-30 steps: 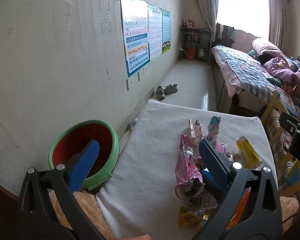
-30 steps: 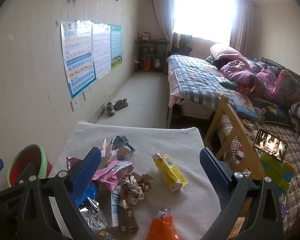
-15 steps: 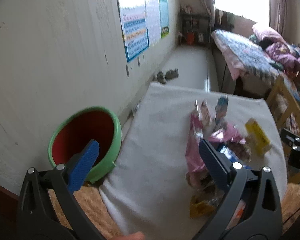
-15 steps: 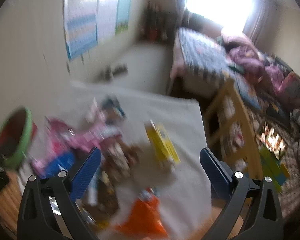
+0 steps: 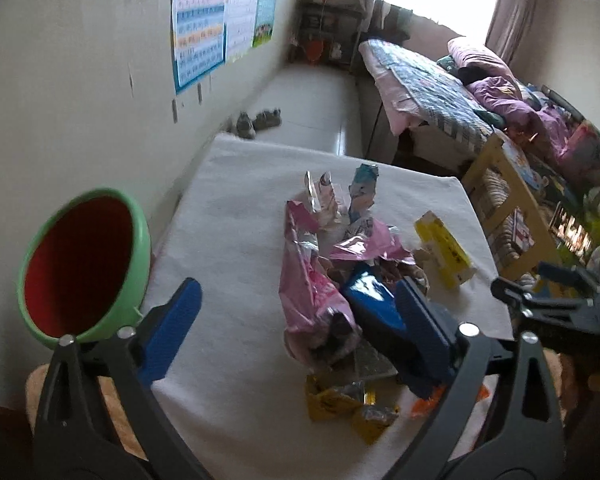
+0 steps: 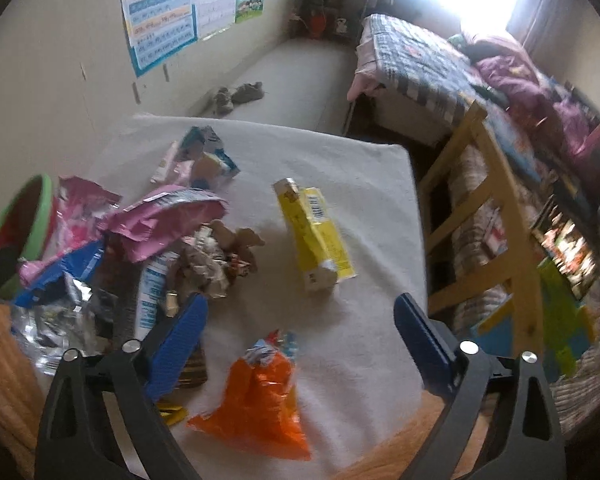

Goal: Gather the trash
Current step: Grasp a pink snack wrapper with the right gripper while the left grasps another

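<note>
Both grippers over trash pile, jaws closing, nothing gripped.
Left gripper (image 5: 296, 320): pink wrapper (image 5: 312, 292) between jaws. Right gripper (image 6: 300, 332): orange bag (image 6: 260, 404) between jaws, yellow box (image 6: 316, 236) just beyond.

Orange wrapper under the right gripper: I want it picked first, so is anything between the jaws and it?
Nothing visible. The orange wrapper lies alone on the white cloth, apart from the pile, below the right gripper, whose jaws are closing and hold nothing.
</note>
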